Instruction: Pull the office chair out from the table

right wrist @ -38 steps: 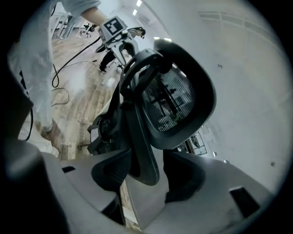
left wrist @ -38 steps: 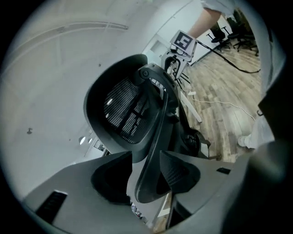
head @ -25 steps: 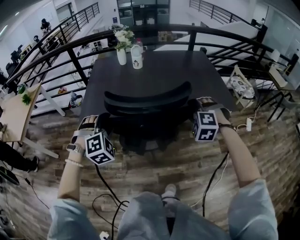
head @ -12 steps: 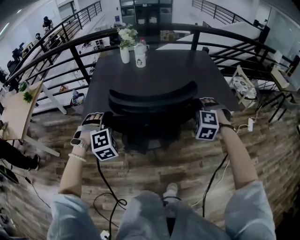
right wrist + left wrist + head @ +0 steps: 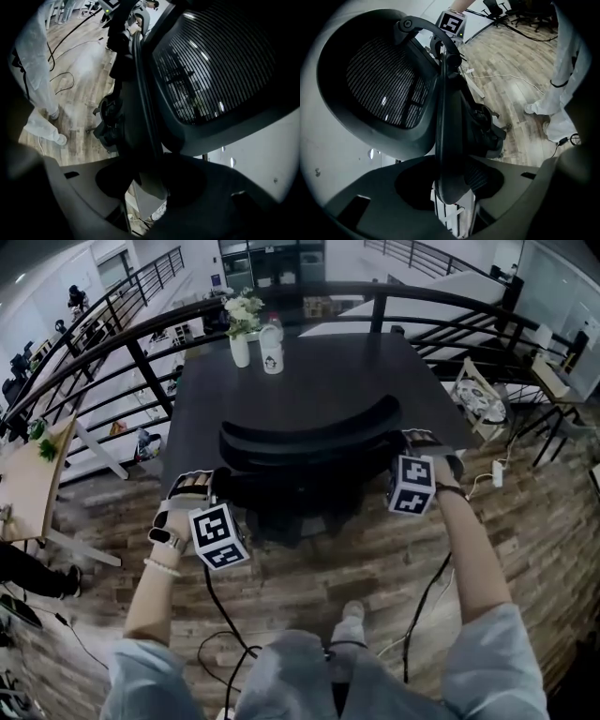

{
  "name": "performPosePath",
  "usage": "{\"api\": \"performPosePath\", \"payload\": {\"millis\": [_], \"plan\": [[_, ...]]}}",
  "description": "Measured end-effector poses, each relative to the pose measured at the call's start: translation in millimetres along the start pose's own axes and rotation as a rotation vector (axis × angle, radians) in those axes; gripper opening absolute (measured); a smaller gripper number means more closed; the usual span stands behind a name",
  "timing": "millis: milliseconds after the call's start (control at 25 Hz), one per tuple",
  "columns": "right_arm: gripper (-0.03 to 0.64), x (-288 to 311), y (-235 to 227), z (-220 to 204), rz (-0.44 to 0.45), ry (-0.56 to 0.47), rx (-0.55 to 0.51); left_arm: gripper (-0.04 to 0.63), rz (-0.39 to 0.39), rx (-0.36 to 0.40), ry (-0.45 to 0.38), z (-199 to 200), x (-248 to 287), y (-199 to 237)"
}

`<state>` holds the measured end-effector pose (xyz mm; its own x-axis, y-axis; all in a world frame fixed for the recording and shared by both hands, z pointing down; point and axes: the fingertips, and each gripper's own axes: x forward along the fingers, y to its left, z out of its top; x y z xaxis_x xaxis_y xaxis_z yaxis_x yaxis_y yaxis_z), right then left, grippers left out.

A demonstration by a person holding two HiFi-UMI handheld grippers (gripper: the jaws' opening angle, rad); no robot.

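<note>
Black office chair gripped, left tongs, right tongs, just closed

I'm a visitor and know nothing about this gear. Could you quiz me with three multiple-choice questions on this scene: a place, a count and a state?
1. Where does the vase of flowers stand?
A) on the floor
B) at the table's far edge, beside the bottle
C) on the chair seat

2. How many things stand on the table?
A) two
B) four
C) none

3. What is between each gripper's jaws?
A) nothing
B) a cable
C) a side edge of the office chair's back

Answers:
1 B, the head view shows it there.
2 A, only vase and bottle.
3 C, the left gripper and right gripper have just been closing and clamp that edge.
</note>
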<state>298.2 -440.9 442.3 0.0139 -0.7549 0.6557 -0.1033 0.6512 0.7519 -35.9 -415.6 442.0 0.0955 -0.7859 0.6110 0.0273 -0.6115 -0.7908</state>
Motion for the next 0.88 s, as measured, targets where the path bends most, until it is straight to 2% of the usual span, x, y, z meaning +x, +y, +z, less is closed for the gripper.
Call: {"api": "performPosePath", "payload": {"millis": [280, 640, 880], "plan": [[0.193, -1.5, -1.4, -2.2, -0.043, 0.029, 0.026, 0.189, -0.009, -0.008, -0.064, 4.9, -1.7, -3.4], [0.193, -1.0, -1.4, -4.8, -0.068, 0.031, 0.025, 0.193, 0.049, 0.011, -0.027, 5.0, -1.5, 1.1], [0.195, -3.3, -2.1, -4.5, -0.069, 0.031, 0.049, 0.195, 0.077, -0.017, -0.047, 5.7, -4.0, 0.6]]}}
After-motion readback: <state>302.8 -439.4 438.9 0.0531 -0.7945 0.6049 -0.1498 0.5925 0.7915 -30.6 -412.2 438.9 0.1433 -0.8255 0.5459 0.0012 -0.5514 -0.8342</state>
